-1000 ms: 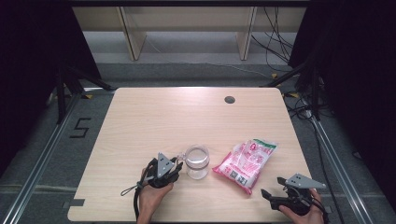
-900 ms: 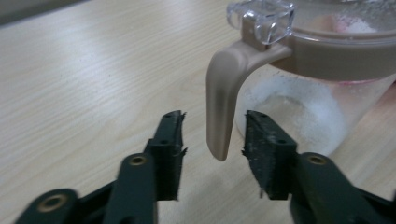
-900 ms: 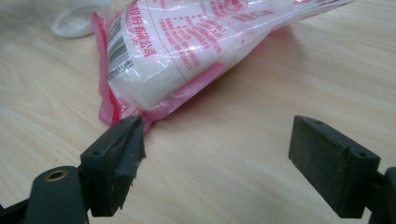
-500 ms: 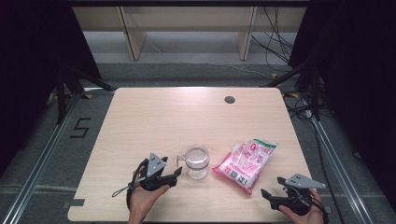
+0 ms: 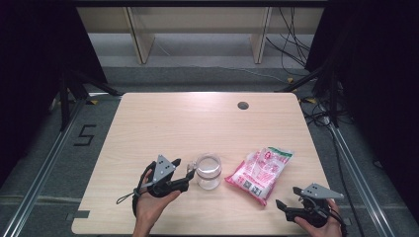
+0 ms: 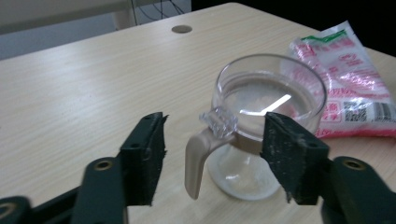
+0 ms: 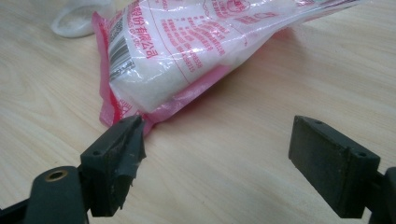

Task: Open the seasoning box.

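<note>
The left gripper (image 6: pixel 212 161) is being held wide open around the glass cup's (image 6: pixel 261 121) tan handle (image 6: pixel 198 156); that's unclear from above. The right gripper (image 7: pixel 215 158), open, is being parked by the pink bag (image 7: pixel 196 46) on the bench (image 5: pixel 163 123).

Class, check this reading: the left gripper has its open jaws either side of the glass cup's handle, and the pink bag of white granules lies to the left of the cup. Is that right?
Not quite. The left gripper does have its open jaws either side of the handle of the glass cup, but the pink bag lies to the right of the cup, not the left. The high view shows this.
</note>
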Action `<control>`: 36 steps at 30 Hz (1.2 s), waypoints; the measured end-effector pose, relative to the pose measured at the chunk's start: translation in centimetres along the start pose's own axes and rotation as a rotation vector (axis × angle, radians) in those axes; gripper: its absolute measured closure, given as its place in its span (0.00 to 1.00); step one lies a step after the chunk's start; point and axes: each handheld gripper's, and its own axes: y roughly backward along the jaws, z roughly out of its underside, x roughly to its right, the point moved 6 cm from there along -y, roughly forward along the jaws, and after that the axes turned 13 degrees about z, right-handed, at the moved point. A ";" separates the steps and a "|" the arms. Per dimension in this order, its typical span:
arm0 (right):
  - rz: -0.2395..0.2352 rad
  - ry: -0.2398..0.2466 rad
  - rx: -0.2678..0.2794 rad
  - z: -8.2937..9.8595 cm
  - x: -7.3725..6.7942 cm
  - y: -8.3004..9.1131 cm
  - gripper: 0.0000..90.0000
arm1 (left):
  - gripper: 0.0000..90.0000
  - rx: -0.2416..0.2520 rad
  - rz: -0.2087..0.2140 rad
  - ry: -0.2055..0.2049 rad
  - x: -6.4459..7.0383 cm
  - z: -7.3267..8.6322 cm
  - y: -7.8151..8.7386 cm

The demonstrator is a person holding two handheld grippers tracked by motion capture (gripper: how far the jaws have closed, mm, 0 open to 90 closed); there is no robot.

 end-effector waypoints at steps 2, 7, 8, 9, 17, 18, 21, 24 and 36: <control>0.001 0.003 0.008 0.0 0.1 0.0 0.21 | 0.56 0.009 0.017 -0.016 0.2 -0.3 -0.1; -0.002 0.001 0.006 0.0 0.0 0.0 0.21 | 0.82 0.030 0.009 -0.081 0.4 -1.0 -0.2; 0.000 -0.031 -0.012 0.0 -0.3 0.2 0.21 | 0.86 0.022 0.010 -0.093 0.3 -1.2 -0.2; 0.001 -0.020 -0.003 0.0 -0.3 0.2 0.21 | 0.89 0.027 0.016 -0.092 0.3 -1.3 -0.3; -0.018 0.003 0.045 -0.4 -0.4 0.1 0.20 | 0.97 0.038 0.035 -0.066 -0.1 -1.5 -1.6; -0.014 -0.030 0.032 -0.4 -0.7 0.4 0.19 | 0.97 0.035 0.034 -0.069 -0.1 -1.5 -1.6; -0.026 0.008 0.080 -0.8 -0.8 0.4 0.18 | 0.98 0.030 0.032 -0.071 -0.2 -1.4 -1.7; -0.040 -0.002 0.078 -0.9 -1.3 0.5 0.17 | 0.98 0.022 0.021 -0.069 -0.3 -1.2 -1.5; -0.057 0.022 0.133 -1.8 -2.2 0.7 0.19 | 0.97 0.003 -0.005 -0.053 -1.0 -0.5 -1.6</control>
